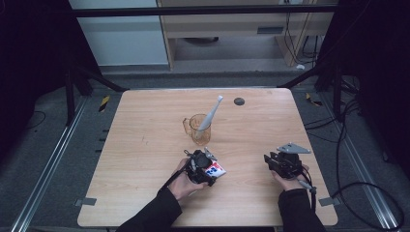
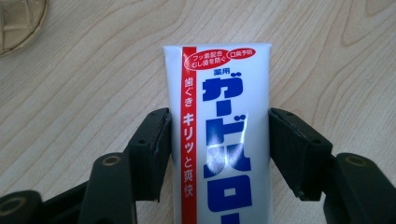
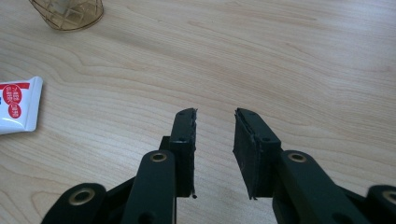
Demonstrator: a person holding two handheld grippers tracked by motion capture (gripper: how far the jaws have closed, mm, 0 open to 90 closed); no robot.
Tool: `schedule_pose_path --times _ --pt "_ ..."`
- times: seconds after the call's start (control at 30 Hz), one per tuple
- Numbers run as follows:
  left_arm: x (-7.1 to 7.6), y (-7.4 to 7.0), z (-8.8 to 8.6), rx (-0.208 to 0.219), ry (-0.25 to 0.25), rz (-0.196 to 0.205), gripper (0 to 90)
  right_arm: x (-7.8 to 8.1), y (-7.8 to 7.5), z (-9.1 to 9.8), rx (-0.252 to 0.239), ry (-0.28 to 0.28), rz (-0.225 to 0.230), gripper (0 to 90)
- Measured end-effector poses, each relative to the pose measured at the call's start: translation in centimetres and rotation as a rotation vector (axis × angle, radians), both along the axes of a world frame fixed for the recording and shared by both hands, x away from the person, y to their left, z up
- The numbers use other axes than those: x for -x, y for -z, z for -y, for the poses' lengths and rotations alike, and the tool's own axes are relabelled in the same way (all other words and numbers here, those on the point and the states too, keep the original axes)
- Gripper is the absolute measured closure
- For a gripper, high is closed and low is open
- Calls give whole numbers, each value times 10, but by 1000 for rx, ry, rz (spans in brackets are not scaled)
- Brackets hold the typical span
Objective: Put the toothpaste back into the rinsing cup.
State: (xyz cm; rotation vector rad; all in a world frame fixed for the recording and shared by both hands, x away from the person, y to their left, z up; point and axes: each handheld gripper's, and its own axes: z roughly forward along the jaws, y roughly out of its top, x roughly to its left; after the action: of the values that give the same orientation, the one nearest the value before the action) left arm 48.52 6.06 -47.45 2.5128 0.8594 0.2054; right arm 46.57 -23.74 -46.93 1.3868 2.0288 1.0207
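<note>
Left claw (image 2: 218, 126) straddles the toothpaste tube (image 2: 219, 112), pads just beside it.

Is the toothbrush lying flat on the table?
No, in the high view the toothbrush stands tilted inside the amber cup, with its head rising above the rim.

Glossy white plastic on the toothpaste tube (image 2: 219, 135), catching a soft sheen across its red and blue print. Pale wood-grain table (image 1: 145, 159) – smooth, matt, faintly lined. Matt black plastic on the left gripper (image 2: 219, 149) and the right gripper (image 3: 215, 140), with brass-coloured rivets at the joints and rough, slightly frayed pad edges. Clear amber plastic cup (image 1: 197, 128) – faceted in a diamond pattern. Smooth matt grey-white plastic for the toothbrush (image 1: 212, 113) handle.
</note>
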Motion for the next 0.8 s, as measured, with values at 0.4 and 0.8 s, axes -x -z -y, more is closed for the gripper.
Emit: schedule_pose_path --times 0.4,0.8 --pt "1 0 2 -15 -13 0 473 -1 1 1 6 5 -4 692" --pt "11 -20 -14 72 -25 34 659 0 0 3 6 12 -1 699"
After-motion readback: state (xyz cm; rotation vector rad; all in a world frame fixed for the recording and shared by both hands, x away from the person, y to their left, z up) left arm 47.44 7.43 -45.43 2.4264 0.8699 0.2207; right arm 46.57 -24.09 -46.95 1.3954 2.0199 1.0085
